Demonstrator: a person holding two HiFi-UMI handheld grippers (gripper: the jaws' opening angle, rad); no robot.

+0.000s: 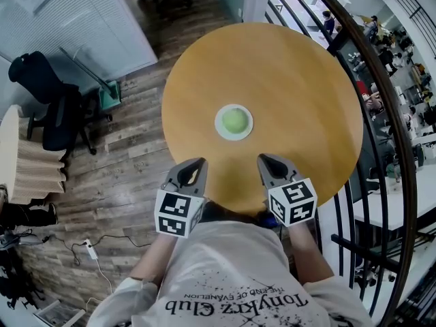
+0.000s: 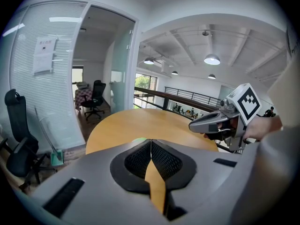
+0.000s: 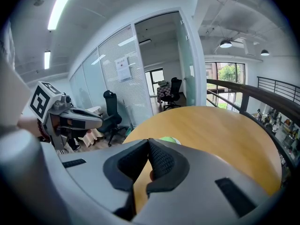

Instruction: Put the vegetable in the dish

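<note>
A round green vegetable (image 1: 234, 120) lies in a small white dish (image 1: 219, 129) near the middle of the round wooden table (image 1: 293, 80). My left gripper (image 1: 197, 163) hovers at the table's near edge, left of the dish, jaws shut and empty. At the near edge to the right of the dish my right gripper (image 1: 264, 161) is also shut with nothing in it. In the left gripper view the pads (image 2: 140, 158) meet, with the right gripper (image 2: 197, 124) beside. In the right gripper view the pads (image 3: 161, 161) touch and a sliver of the vegetable (image 3: 168, 140) peeks above them.
Black office chairs (image 1: 54, 111) stand on the wooden floor left of the table. A dark curved railing (image 1: 392, 135) runs close along the table's right side, with a lower floor beyond. Glass partition walls (image 1: 61, 19) stand at the far left.
</note>
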